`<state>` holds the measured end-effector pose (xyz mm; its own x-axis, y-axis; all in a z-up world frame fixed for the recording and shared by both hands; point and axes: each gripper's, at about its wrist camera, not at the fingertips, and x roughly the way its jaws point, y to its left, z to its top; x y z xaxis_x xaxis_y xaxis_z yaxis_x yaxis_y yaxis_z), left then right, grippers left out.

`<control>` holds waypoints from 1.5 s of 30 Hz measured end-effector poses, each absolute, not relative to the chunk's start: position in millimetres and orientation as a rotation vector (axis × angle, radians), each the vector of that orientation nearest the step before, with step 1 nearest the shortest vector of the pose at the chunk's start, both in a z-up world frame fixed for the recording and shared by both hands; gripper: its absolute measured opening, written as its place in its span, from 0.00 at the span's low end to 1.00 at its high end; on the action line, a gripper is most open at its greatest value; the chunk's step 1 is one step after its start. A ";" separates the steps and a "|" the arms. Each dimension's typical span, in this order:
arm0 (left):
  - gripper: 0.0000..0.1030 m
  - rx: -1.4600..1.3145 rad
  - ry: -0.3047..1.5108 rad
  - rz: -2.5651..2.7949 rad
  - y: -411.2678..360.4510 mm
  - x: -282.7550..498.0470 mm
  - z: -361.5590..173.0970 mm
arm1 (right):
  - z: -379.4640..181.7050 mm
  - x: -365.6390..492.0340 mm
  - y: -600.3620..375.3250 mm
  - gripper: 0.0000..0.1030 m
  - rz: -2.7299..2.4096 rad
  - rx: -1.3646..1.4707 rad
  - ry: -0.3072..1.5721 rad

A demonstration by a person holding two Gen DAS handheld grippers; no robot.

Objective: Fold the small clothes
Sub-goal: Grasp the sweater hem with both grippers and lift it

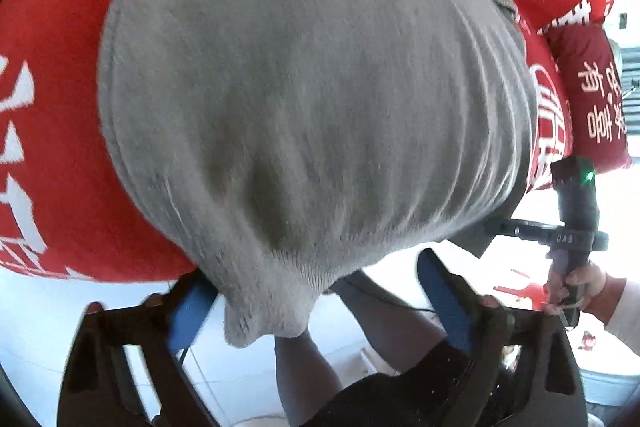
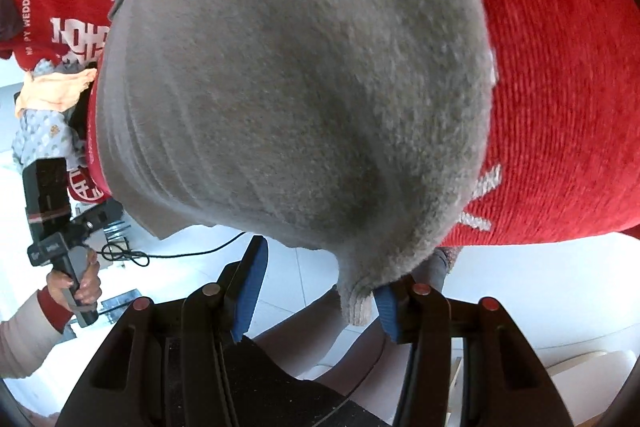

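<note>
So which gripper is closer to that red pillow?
Right, most likely. Seen from the left gripper, the right gripper sits just in front of the pillow's lower end. The left one is further back, across the grey garment.

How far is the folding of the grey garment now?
Done: the grey garment lies spread on the red cloth. In hand: one near corner hangs between the open left gripper, another beside the right gripper, jaws apart. Left: no fold shows yet.

Grey garment (image 1: 312, 99) flat on red printed bedcover (image 1: 56, 147).
</note>
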<state>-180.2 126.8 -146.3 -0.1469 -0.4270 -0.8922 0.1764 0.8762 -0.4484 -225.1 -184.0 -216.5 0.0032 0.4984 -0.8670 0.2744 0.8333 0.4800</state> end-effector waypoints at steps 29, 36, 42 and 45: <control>0.13 -0.546 1.347 -0.582 146.1 -70.9 -39.0 | -77.9 -135.5 -223.8 0.07 0.391 1.082 1.148; 0.13 -0.594 1.241 -0.519 139.1 10.1 -12.4 | -41.5 -59.0 -247.5 0.07 0.431 1.060 1.087; 0.13 -0.587 1.184 -0.477 127.6 83.2 -7.6 | -27.1 25.1 -274.5 0.07 0.432 1.005 1.065; 0.13 -0.580 1.171 -0.447 118.1 119.5 -19.1 | -32.5 63.9 -289.4 0.07 0.412 0.990 1.075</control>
<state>119.5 118.1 -19.1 0.3319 -0.6068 -0.7222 0.0292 0.7719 -0.6351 63.9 -289.4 -32.5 0.4556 0.7081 -0.5395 0.1662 0.5277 0.8330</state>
